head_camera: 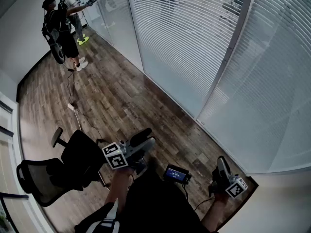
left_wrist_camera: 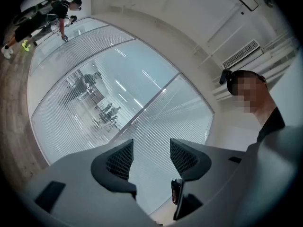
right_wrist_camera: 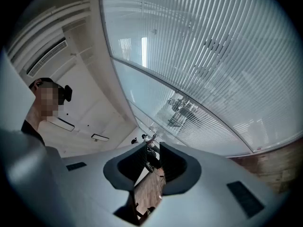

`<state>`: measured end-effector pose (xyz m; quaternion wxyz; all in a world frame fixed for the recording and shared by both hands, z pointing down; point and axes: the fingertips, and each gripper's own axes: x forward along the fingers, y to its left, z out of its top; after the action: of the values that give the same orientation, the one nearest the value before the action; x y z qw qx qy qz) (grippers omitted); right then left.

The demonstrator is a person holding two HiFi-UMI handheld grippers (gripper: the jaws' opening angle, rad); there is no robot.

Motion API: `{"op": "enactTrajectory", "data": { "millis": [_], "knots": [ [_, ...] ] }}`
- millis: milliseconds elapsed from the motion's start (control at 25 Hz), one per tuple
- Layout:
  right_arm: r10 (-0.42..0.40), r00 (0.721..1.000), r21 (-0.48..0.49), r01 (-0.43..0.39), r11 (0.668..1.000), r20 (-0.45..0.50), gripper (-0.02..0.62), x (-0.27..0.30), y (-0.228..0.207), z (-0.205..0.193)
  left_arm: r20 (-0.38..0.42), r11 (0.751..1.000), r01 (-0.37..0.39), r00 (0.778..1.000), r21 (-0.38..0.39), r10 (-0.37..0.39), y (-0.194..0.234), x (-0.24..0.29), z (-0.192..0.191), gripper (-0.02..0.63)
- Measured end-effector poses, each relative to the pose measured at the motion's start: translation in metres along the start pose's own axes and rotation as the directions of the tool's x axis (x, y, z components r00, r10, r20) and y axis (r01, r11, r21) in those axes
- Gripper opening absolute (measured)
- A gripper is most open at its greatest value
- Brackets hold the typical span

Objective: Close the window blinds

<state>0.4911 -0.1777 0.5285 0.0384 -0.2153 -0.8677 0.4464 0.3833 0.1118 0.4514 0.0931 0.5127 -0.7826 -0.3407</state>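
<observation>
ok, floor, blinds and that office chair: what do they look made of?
Floor: wood-look planks, matte, visible grain and seams; could be laminate. Blinds: thin white horizontal slats; metal or plastic, unclear. Office chair: black mesh back, dark padded-looking seat.

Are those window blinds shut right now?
Not shut: the blinds hang lowered, but their slats are tilted open; the room beyond shows through.
</observation>
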Motion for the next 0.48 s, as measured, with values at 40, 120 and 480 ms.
{"op": "enactTrajectory", "data": {
  "millis": [40, 120, 480],
  "knots": [
    [0.002, 1.000, -0.006, -0.002, 1.000, 0.002, 0.087, -0.001, 0.001, 0.001, 0.000, 1.000, 0.002, 1.000, 0.002, -0.002, -0.002, 0.000, -0.001, 0.259],
    [0.007, 1.000, -0.018, -0.007, 1.000, 0.007, 0.087, -0.001, 0.003, 0.002, 0.000, 1.000, 0.005, 1.000, 0.006, -0.005, -0.005, -0.001, -0.001, 0.259],
    [-0.033, 0.999, -0.061, 0.033, 0.998, -0.011, 0.087, 0.038, 0.007, -0.001, 0.035, 0.999, 0.021, 0.999, -0.035, -0.020, 0.037, -0.008, 0.019, 0.259]
  ]
}}
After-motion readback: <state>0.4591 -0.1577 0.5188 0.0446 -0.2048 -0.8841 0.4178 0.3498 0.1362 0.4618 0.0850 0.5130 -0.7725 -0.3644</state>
